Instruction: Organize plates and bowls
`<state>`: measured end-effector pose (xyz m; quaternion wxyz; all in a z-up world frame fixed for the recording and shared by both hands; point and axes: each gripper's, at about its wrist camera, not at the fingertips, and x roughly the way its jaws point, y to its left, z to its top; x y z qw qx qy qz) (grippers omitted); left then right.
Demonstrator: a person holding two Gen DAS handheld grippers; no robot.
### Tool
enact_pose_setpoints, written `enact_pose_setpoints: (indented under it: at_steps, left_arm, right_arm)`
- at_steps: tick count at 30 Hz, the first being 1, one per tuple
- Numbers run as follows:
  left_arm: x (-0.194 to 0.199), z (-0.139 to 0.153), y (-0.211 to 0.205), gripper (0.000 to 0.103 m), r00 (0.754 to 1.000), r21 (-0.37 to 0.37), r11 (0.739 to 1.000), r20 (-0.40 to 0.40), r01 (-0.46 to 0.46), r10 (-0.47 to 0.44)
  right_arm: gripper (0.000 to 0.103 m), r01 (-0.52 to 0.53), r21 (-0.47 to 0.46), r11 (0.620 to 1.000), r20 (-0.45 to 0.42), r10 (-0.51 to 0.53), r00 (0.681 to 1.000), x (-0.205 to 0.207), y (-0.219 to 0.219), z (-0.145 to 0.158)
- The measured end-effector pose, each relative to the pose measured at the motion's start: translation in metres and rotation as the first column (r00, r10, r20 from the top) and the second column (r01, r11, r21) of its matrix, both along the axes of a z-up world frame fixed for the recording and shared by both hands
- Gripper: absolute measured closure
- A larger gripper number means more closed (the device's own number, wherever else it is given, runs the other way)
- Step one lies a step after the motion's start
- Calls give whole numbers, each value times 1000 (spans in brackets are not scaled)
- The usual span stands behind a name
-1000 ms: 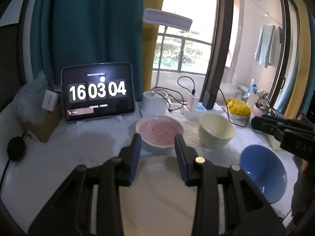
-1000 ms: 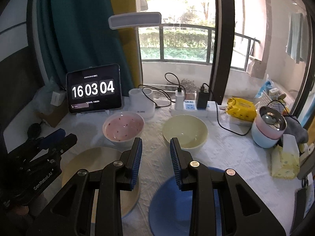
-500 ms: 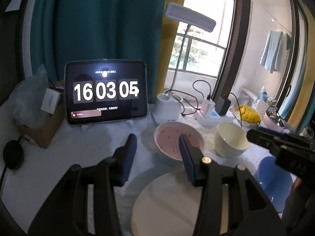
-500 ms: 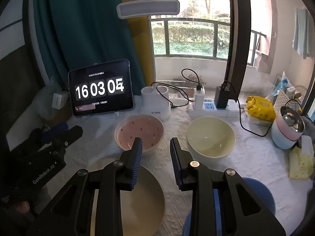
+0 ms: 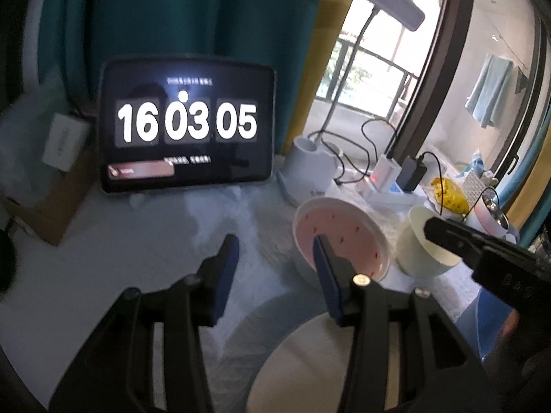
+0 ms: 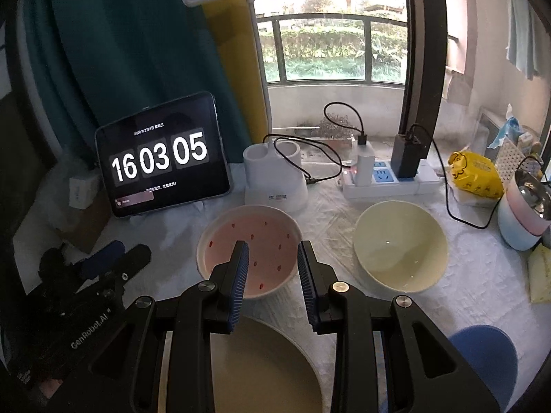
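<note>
Both claws are empty. Our left claw stands part open over bare cloth; our right claw, narrower, lines up with the pink speckled bowl. We judge it the first pick. The round cream bowl sits mid-tabletop, the flat beige plate and blue bowl at the near edge.

Bare cloth left of pink bowl, tablet and lamp base blocking behind, cream bowl crowding right
</note>
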<state>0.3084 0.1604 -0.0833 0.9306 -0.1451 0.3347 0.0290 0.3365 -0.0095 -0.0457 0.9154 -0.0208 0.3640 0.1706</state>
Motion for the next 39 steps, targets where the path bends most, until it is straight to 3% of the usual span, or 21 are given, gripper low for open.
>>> enact_pose_setpoints:
  at_steps: [6, 13, 22, 25, 28, 31, 33, 39]
  left_arm:
    - [20, -9, -7, 57, 999, -28, 999, -38, 27, -28]
    - [39, -31, -18, 57, 992, -50, 998, -113, 49, -54]
    - [51, -43, -25, 55, 982, -5, 999, -182, 52, -52]
    - [53, -46, -32, 54, 980, 31, 998, -190, 63, -56]
    - [57, -51, -30, 54, 976, 20, 998, -211, 58, -52]
    - [57, -52, -30, 54, 976, 29, 998, -214, 58, -51]
    - [53, -49, -30, 55, 981, 26, 998, -188, 60, -54]
    - [46, -43, -36, 68, 984, 39, 994, -152, 103, -96]
  right_arm:
    - [72, 87, 17, 996, -85, -85, 993, 28, 2, -20]
    - [72, 119, -2, 993, -188, -118, 975, 48, 1, -48]
    - [72, 111, -8, 994, -279, -109, 954, 57, 3, -79]
    - [72, 94, -5, 996, -288, -91, 953, 57, 8, -88]
    - [73, 91, 3, 996, -304, -86, 949, 60, 8, -94]
    - [84, 76, -2, 997, -307, -73, 949, 59, 12, -97]
    - [85, 72, 2, 997, -291, -68, 954, 57, 14, -95]
    - [86, 69, 32, 997, -262, -58, 963, 53, 14, -87]
